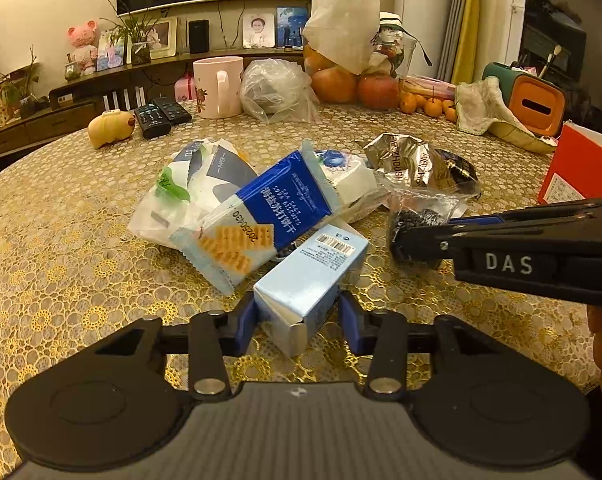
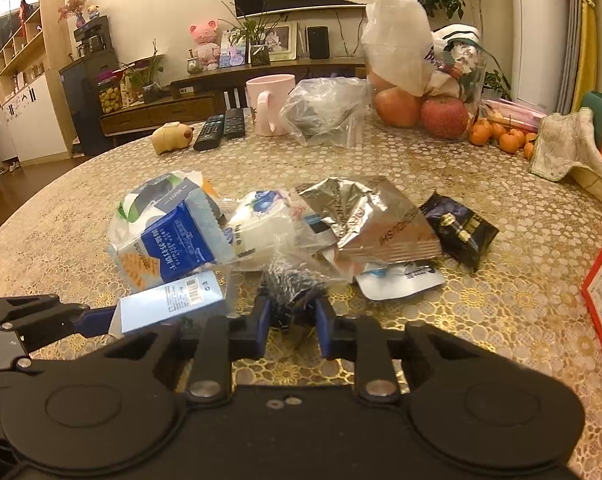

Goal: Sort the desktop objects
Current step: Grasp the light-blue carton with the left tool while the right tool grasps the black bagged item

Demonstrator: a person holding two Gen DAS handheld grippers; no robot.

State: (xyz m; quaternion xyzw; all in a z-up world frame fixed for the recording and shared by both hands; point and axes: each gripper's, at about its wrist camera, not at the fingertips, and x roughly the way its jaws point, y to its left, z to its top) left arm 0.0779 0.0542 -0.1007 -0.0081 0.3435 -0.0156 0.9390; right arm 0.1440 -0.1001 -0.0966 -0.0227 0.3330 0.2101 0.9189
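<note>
A pile of wrappers lies mid-table: a blue cracker packet (image 1: 257,216), white tissue packs (image 1: 181,188), a crumpled silver foil bag (image 1: 405,160) and a dark snack packet (image 2: 459,230). My left gripper (image 1: 297,320) is open, with its blue pads on either side of a light-blue carton (image 1: 313,276); the left pad touches it and the right stands apart. The carton also shows in the right wrist view (image 2: 169,300). My right gripper (image 2: 291,316) is shut on a clear plastic bag holding a dark lump (image 2: 291,280); it also shows in the left wrist view (image 1: 417,236).
Behind the pile stand a pink mug (image 1: 219,86), two remotes (image 1: 161,116), a clear bag (image 1: 277,88), fruit under a white bag (image 1: 353,80) and small oranges (image 1: 429,106). A red box (image 1: 581,168) and an orange-green container (image 1: 537,100) sit at the right. The table has a gold lace cloth (image 1: 61,264).
</note>
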